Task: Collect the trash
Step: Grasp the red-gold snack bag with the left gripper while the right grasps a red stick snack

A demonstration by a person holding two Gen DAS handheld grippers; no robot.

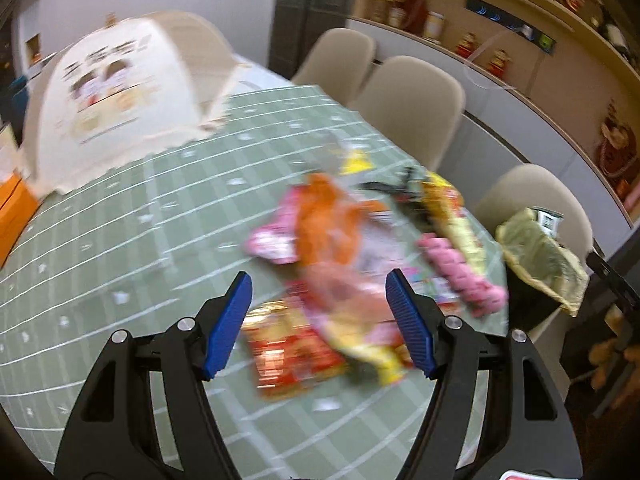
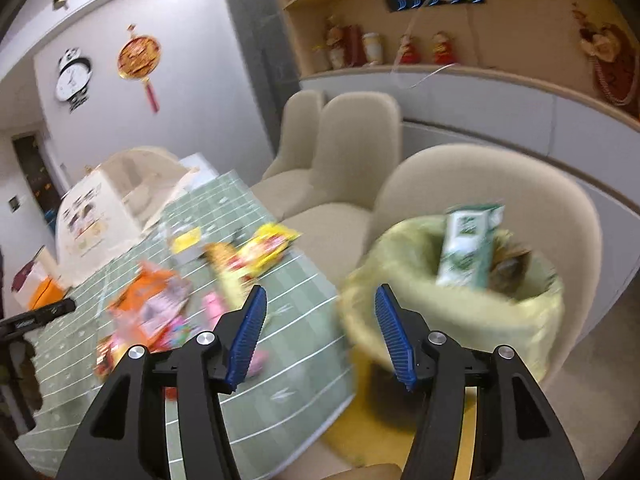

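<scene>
A blurred heap of snack wrappers lies on the green checked tablecloth [image 1: 120,264]: an orange wrapper [image 1: 328,220], a pink one [image 1: 270,242], a red and yellow packet [image 1: 292,354] and a pink knobbly piece [image 1: 464,276]. My left gripper [image 1: 319,276] hangs open just above the near side of the heap, with nothing gripped. Beside the table's end stands a bin with a yellow-green liner [image 2: 460,320] [image 1: 540,256]. A green and white carton [image 2: 468,248] sits upright inside it. My right gripper [image 2: 321,288] is open and empty, between the table's edge and the bin.
A cream mesh food cover [image 1: 120,92] stands at the table's far left, with an orange box [image 1: 12,208] beside it. Beige chairs [image 1: 412,104] line the far side; one chair [image 2: 500,188] stands right behind the bin. A sideboard with figurines [image 2: 424,50] runs along the wall.
</scene>
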